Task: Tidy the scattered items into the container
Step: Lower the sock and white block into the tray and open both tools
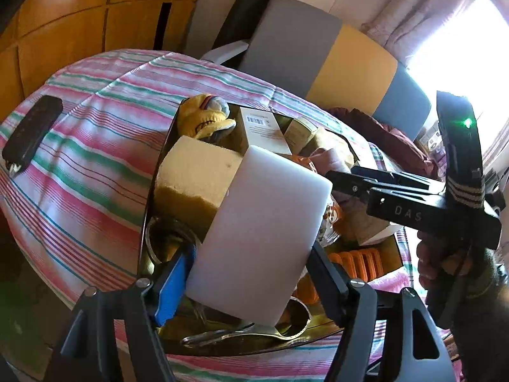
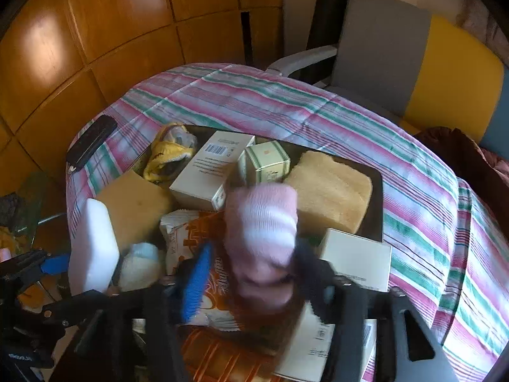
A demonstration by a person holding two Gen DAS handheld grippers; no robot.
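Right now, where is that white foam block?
The white foam block sits between the left hand-held gripper fingers, above the tray, beside the yellow sponge.

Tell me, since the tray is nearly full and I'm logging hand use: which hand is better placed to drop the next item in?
Left, probably. The left gripper holds the white foam block over the tray; the right gripper is letting go of the pink striped sock.

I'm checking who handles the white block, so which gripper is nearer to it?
Left. The left gripper has the white foam block between its jaws over the tray. The right gripper is off to the block's right, around the pink striped sock.
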